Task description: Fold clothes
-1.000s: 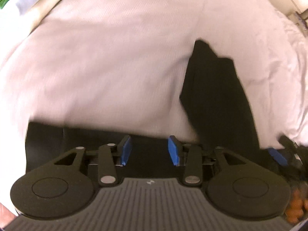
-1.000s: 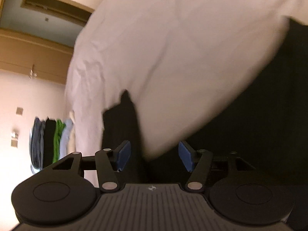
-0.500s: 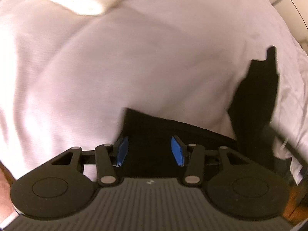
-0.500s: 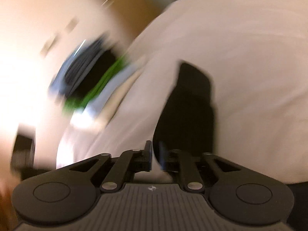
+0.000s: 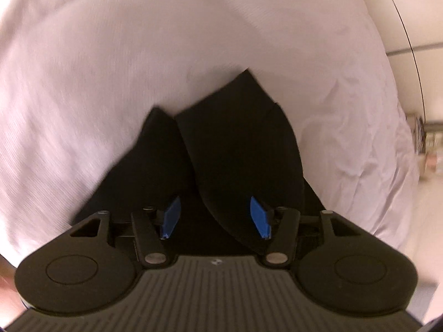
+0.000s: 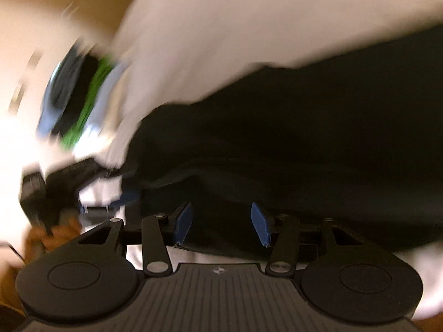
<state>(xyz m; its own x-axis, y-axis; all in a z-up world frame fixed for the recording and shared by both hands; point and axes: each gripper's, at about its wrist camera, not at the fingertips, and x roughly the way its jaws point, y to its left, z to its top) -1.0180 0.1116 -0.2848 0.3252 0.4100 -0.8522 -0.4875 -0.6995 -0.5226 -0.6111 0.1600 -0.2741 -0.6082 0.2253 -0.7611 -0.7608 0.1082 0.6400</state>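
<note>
Garment (image 5: 227, 149) on bedsheet (image 5: 110, 69); clothes pile (image 6: 80, 102) perhaps beyond

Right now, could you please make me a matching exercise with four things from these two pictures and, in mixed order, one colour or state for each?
Things:
1. black garment
2. bed sheet
3. left gripper
4. stack of clothes

Colour or state:
A. white, spread under the cloth
B. blurred, with a green layer, at the left of the right wrist view
C. open, blue pads apart
D. dark, lying on the sheet with a sleeve turned over

Pairs: 1-D, 2-A, 3-C, 4-B
</note>
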